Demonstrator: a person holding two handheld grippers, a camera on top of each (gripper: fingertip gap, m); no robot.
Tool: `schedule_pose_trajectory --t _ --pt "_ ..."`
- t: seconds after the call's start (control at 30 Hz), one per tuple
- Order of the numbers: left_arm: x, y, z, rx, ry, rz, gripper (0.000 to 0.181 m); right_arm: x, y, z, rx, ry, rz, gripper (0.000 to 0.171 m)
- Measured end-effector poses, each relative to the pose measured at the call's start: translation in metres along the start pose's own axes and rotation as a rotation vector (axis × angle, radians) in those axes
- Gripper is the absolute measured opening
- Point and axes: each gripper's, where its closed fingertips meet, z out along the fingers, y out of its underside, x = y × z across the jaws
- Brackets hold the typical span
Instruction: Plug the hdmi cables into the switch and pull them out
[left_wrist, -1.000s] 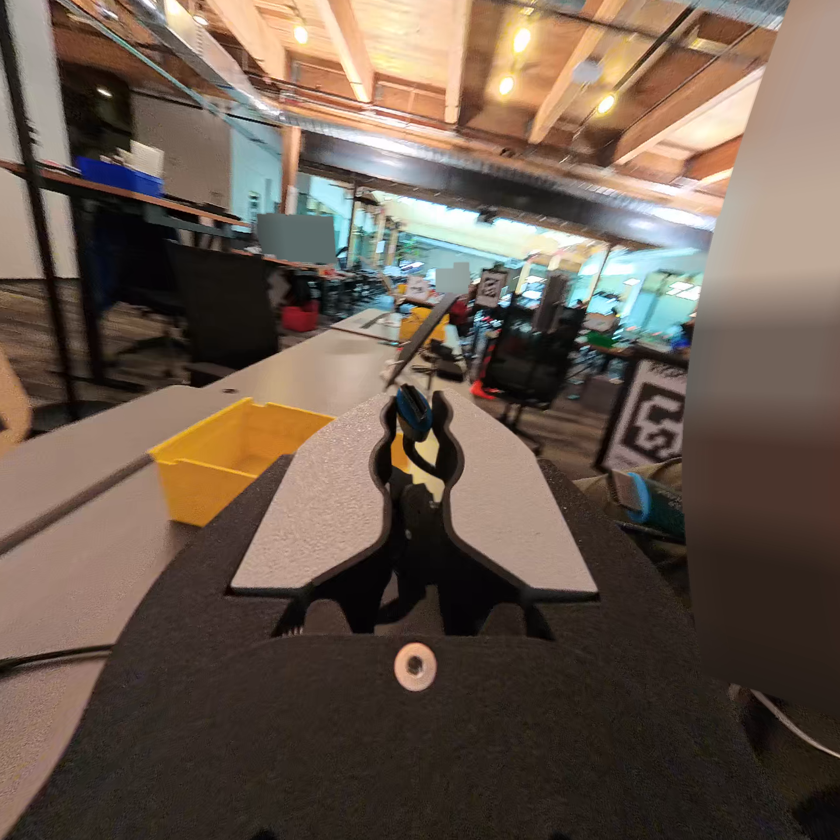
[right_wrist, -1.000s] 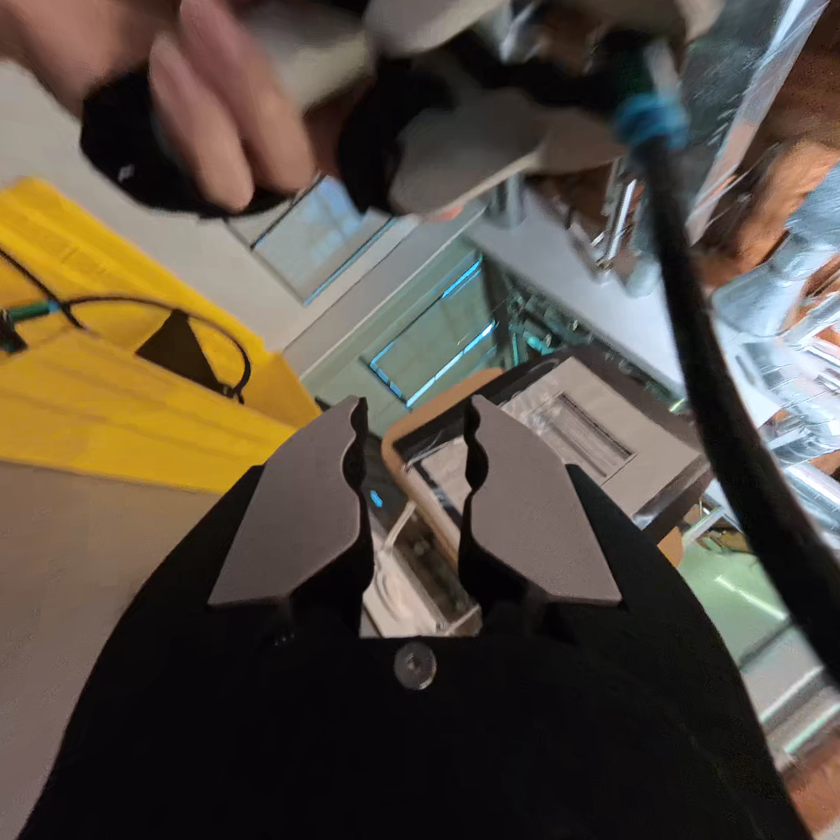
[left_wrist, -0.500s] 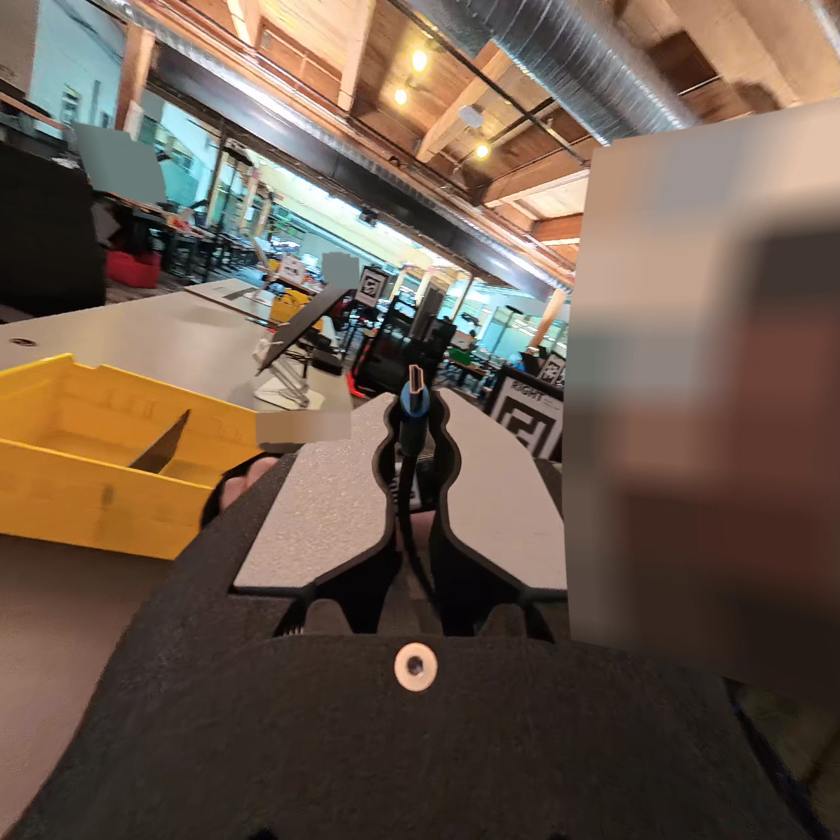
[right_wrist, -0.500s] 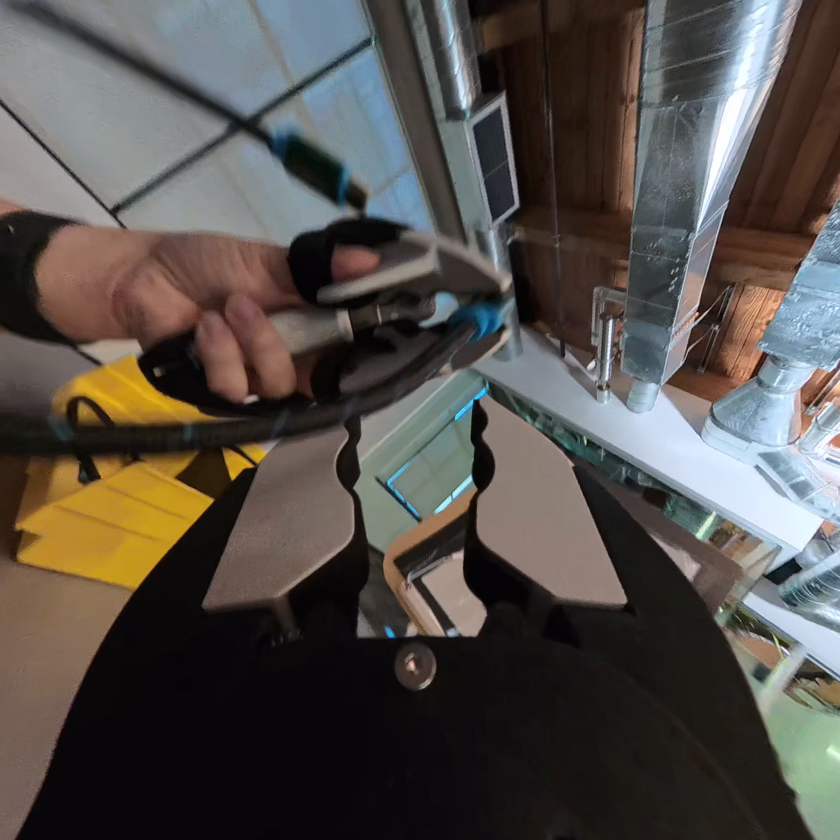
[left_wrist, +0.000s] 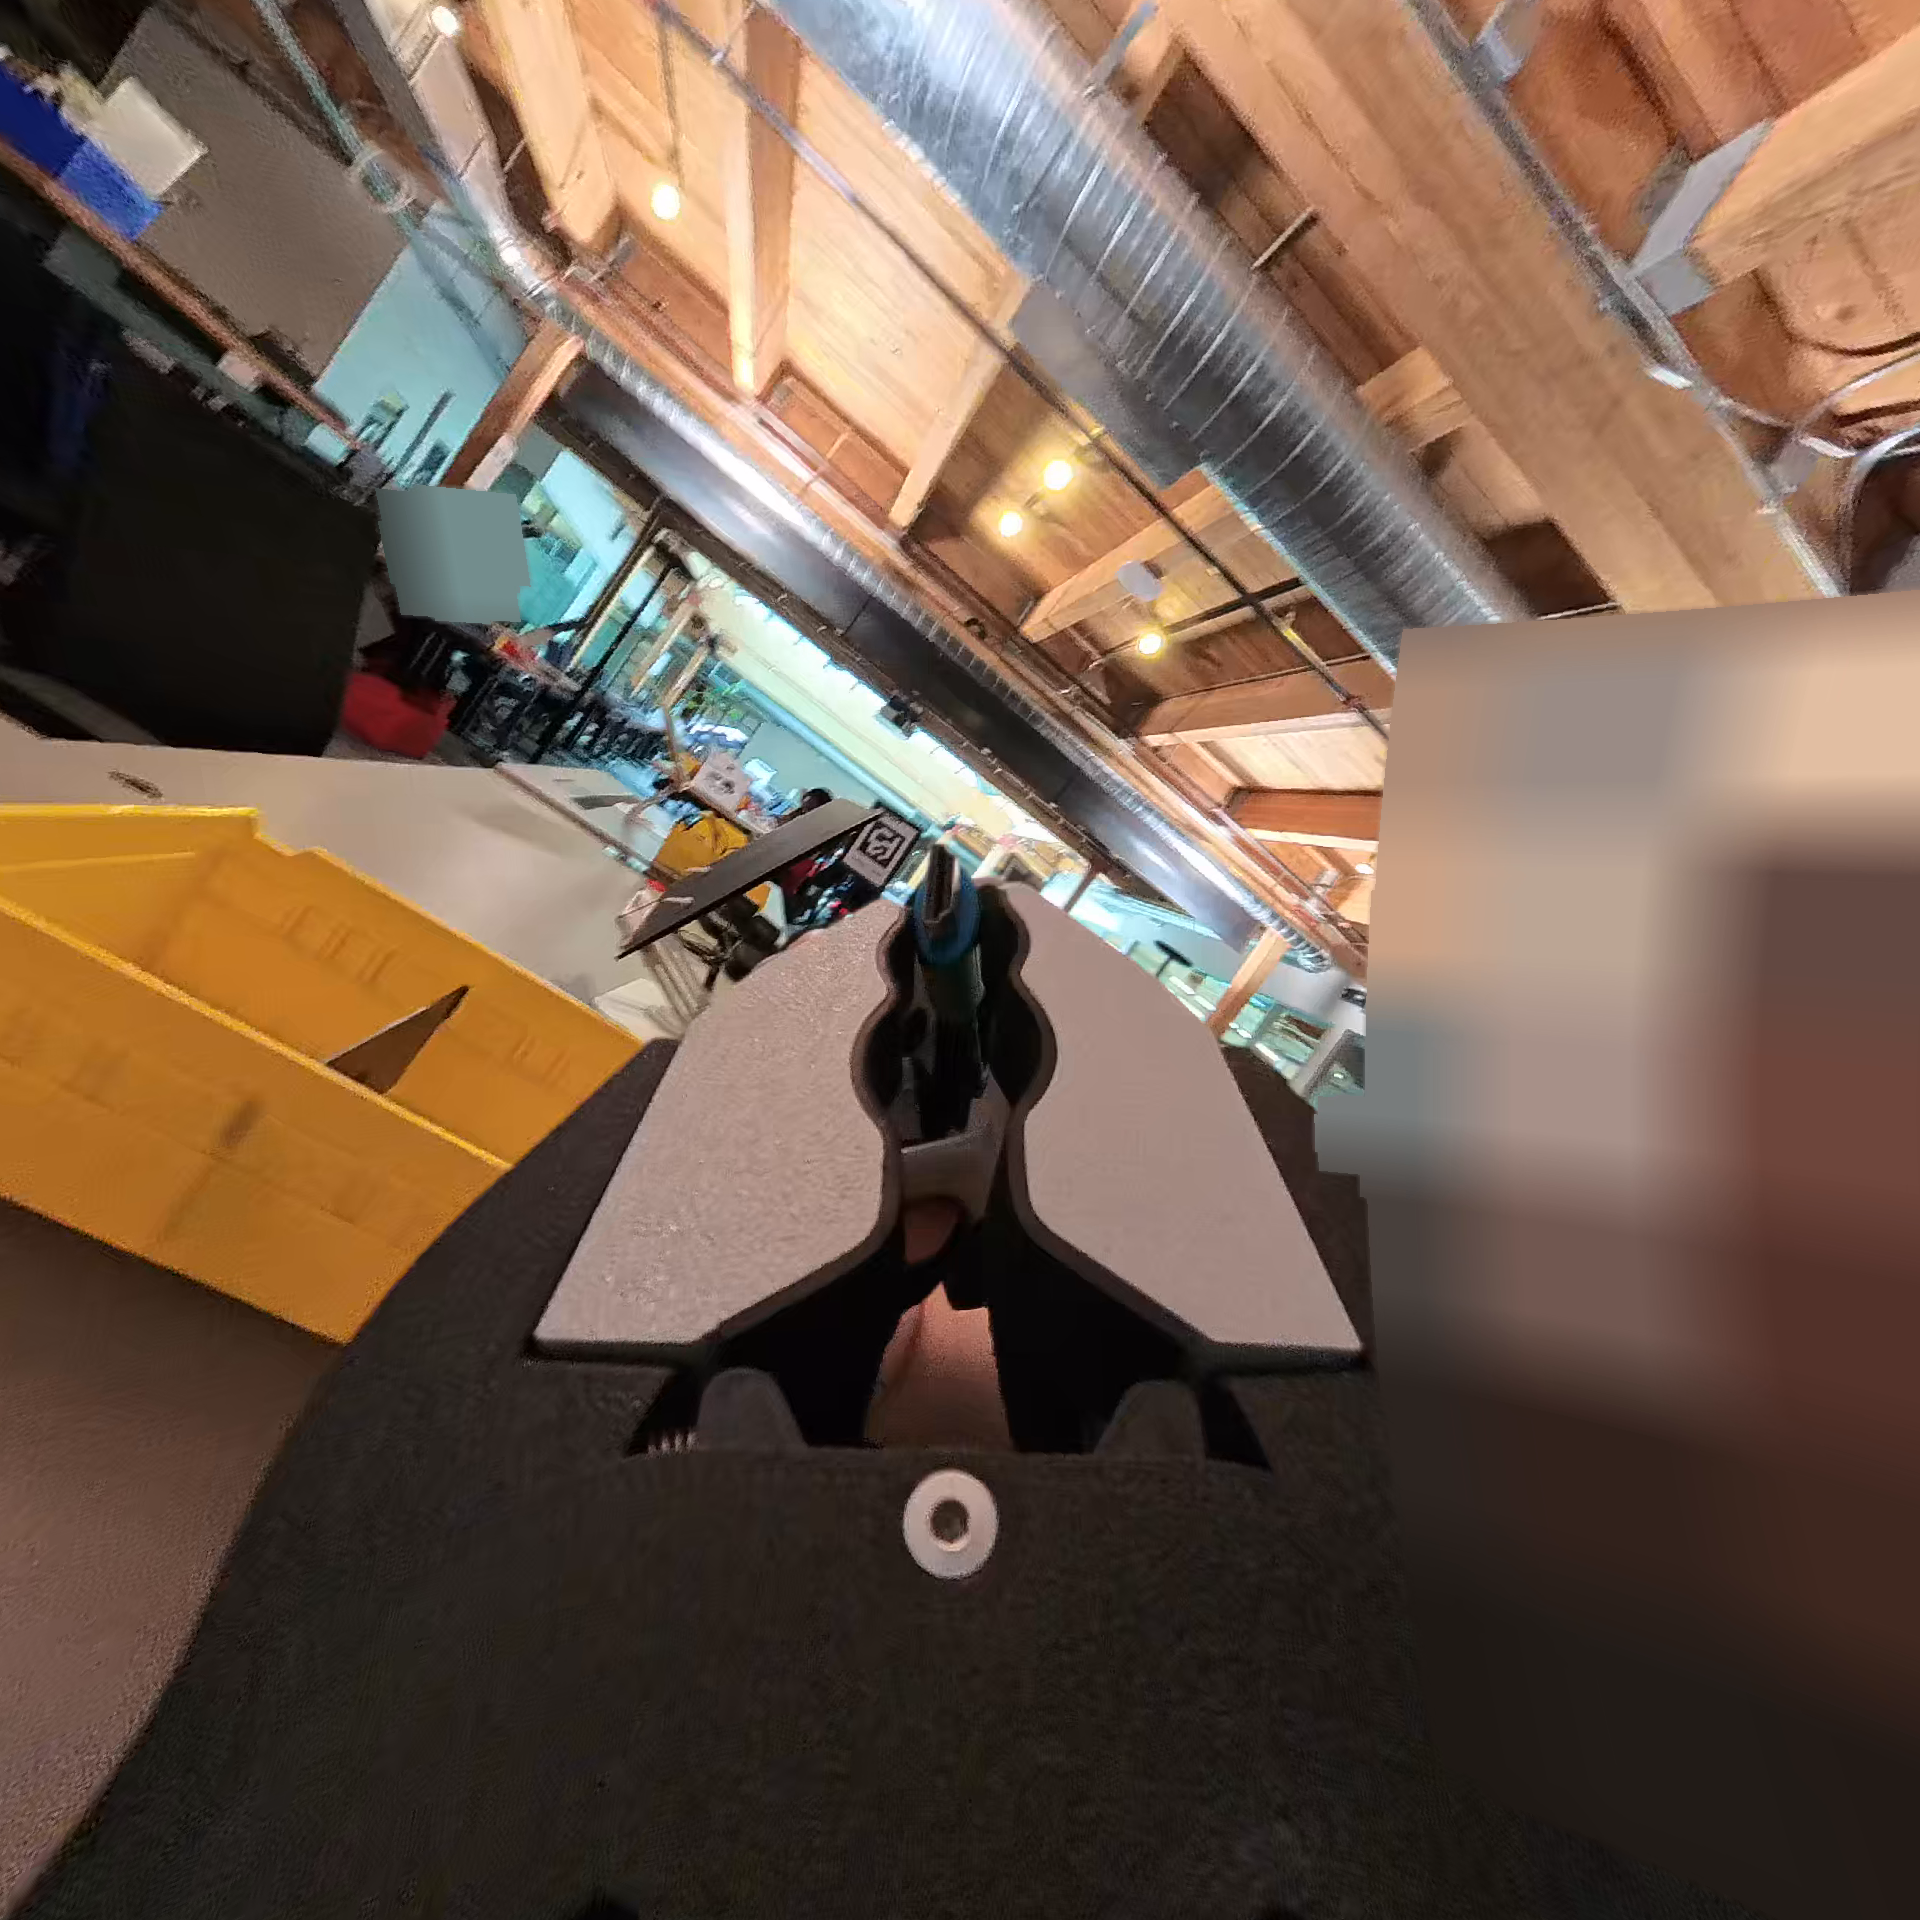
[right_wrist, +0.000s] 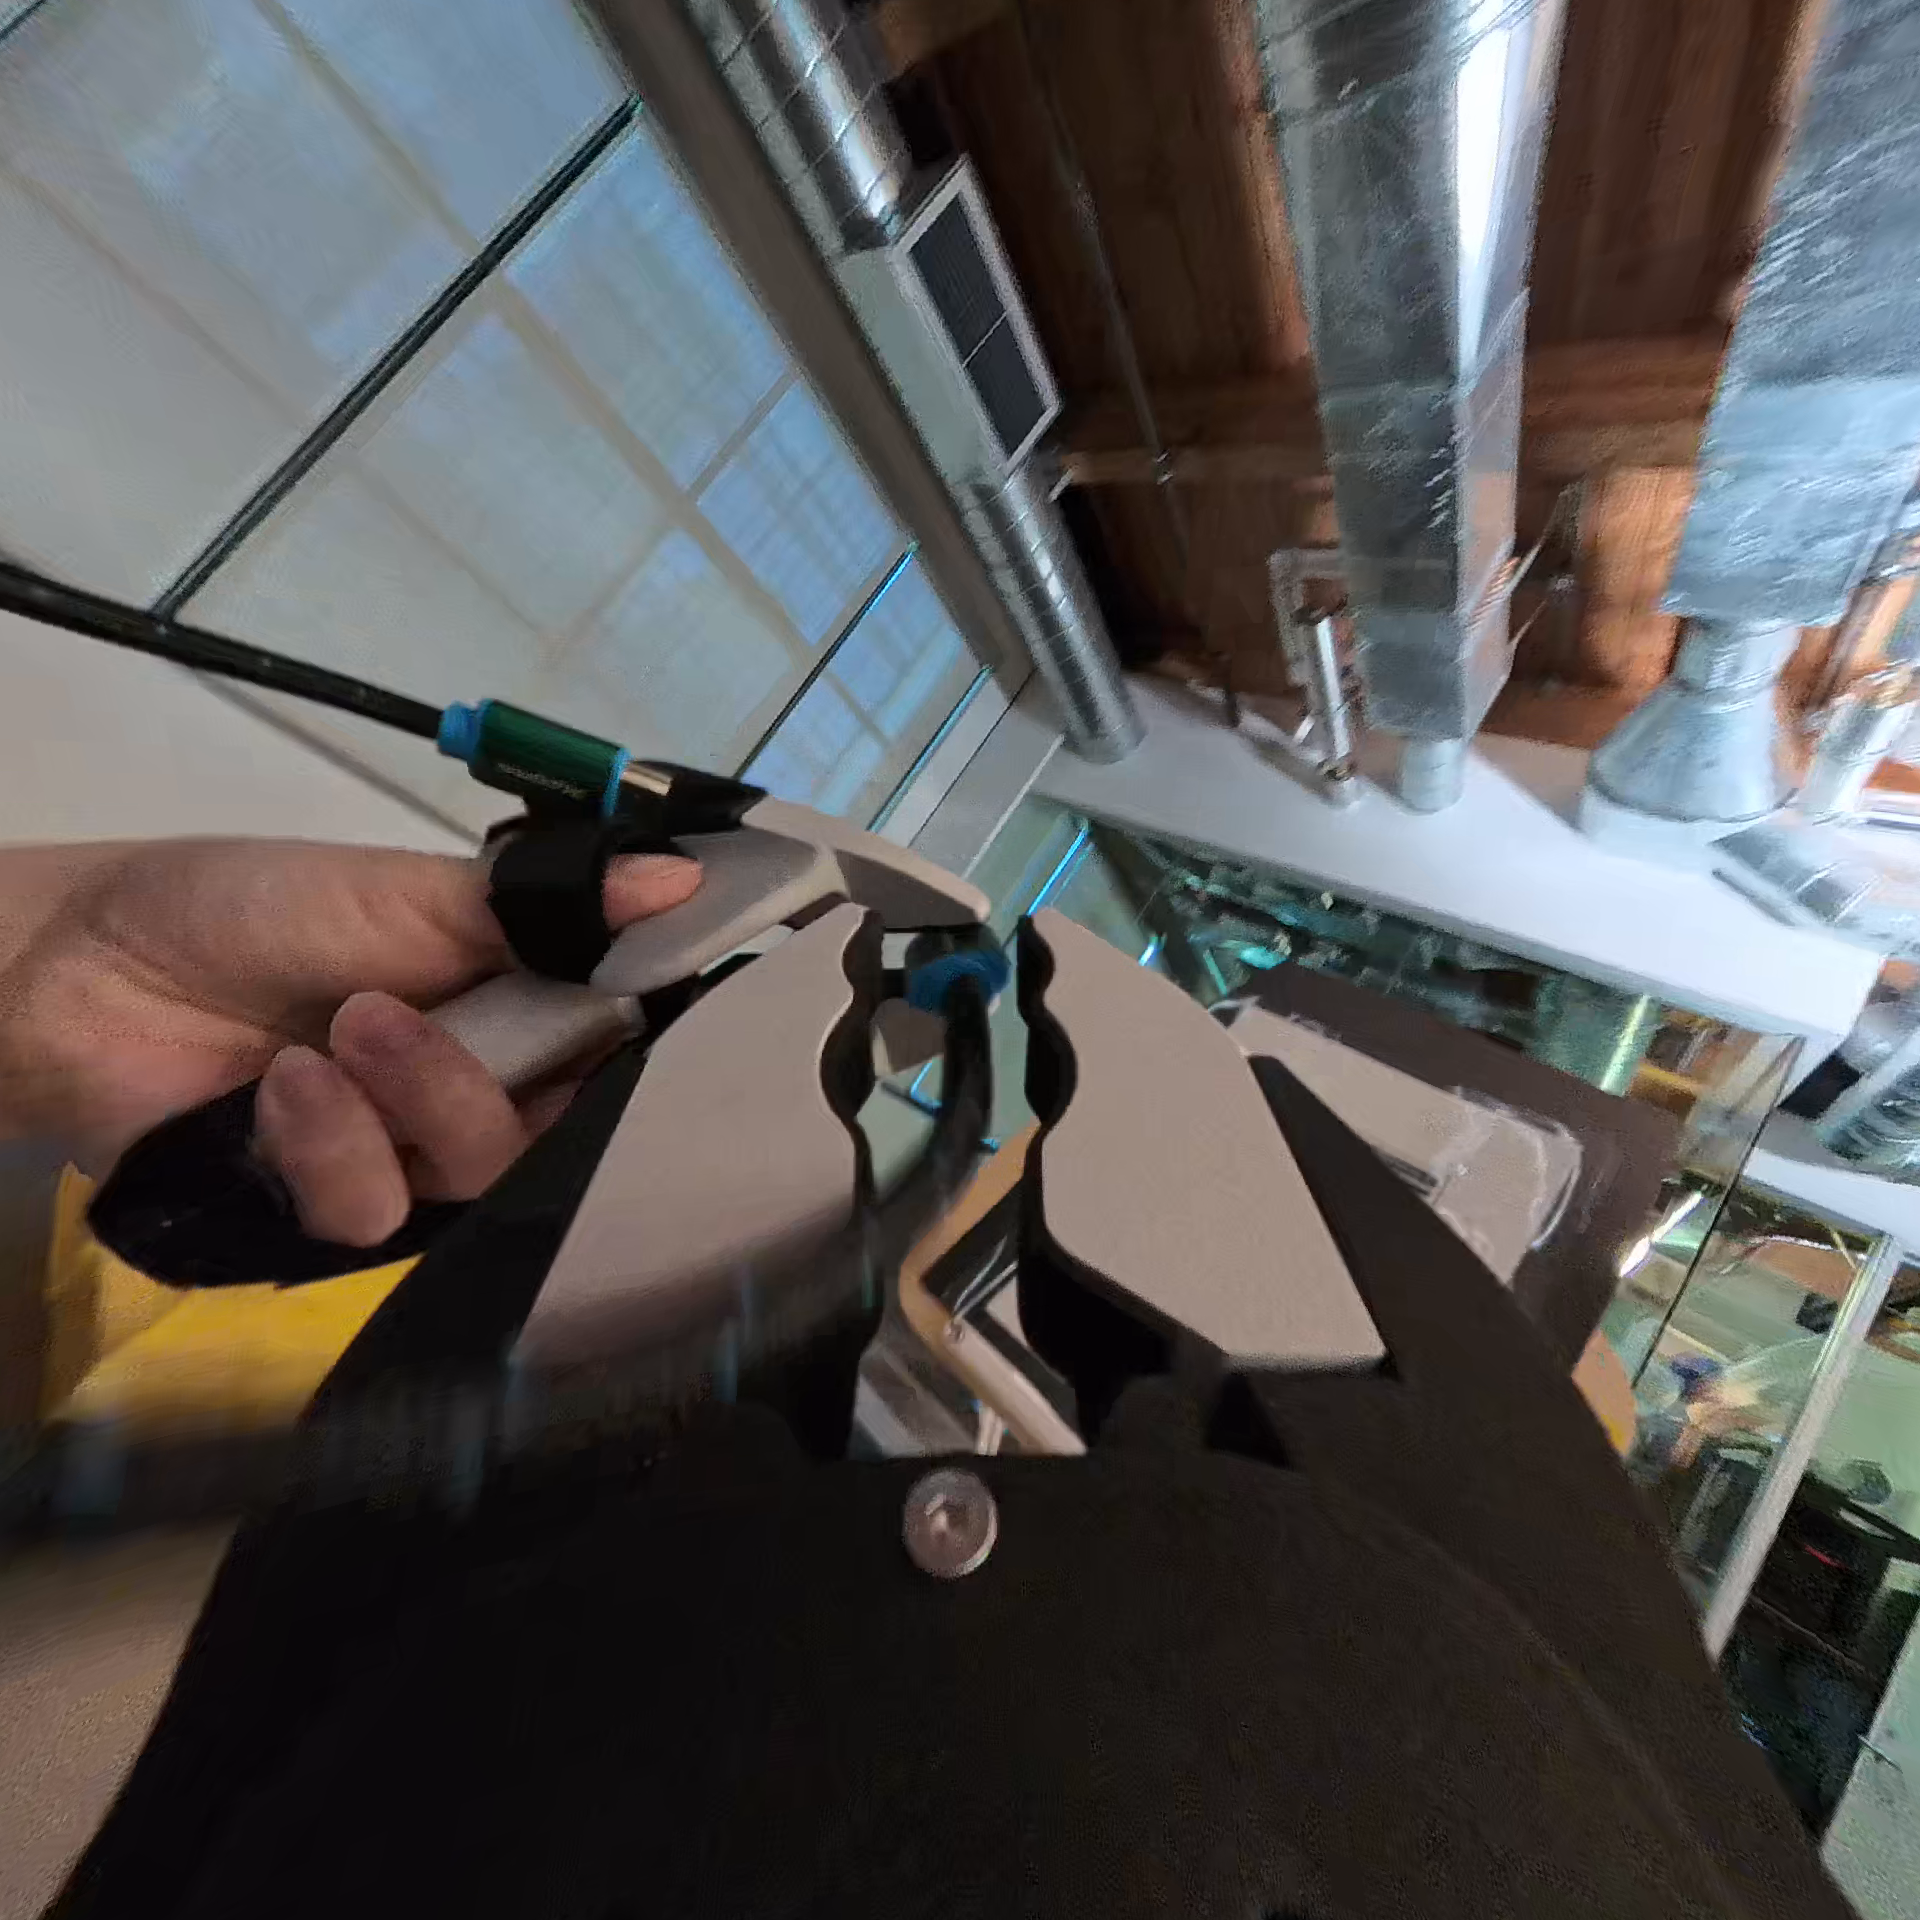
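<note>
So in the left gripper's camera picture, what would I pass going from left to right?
Yellow bin → tilted black panel → blue-collared HDMI plug pinched in the left gripper. The far right is a blurred patch.

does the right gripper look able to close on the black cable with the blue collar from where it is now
Probably yes. The right gripper is open and the black cable with the blue collar already runs up through the gap between its fingers, with nothing blocking. The left gripper holds its plug end.
</note>
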Motion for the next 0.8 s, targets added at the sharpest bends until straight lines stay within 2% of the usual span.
schedule_pose_trajectory --t 0.03,0.27,0.37,0.43,0.8 --pt "-0.004 0.002 0.000 -0.004 -0.021 0.002 0.012 -0.003 0.005 0.002 -0.032 -0.025 -0.015 0.026" --pt "-0.020 -0.005 -0.009 -0.010 -0.147 0.041 0.012 -0.006 0.032 0.009 -0.198 -0.116 -0.233 0.029" --pt "-0.019 -0.007 -0.009 0.005 -0.143 0.051 0.012 0.004 0.033 0.009 -0.213 -0.071 -0.182 0.029" --pt "-0.020 -0.006 -0.009 0.009 -0.150 0.051 0.012 -0.001 0.035 0.008 -0.218 -0.103 -0.132 0.022" --pt "-0.029 -0.007 -0.012 0.026 -0.181 0.044 0.013 -0.001 0.044 0.008 -0.277 -0.107 -0.088 0.022"
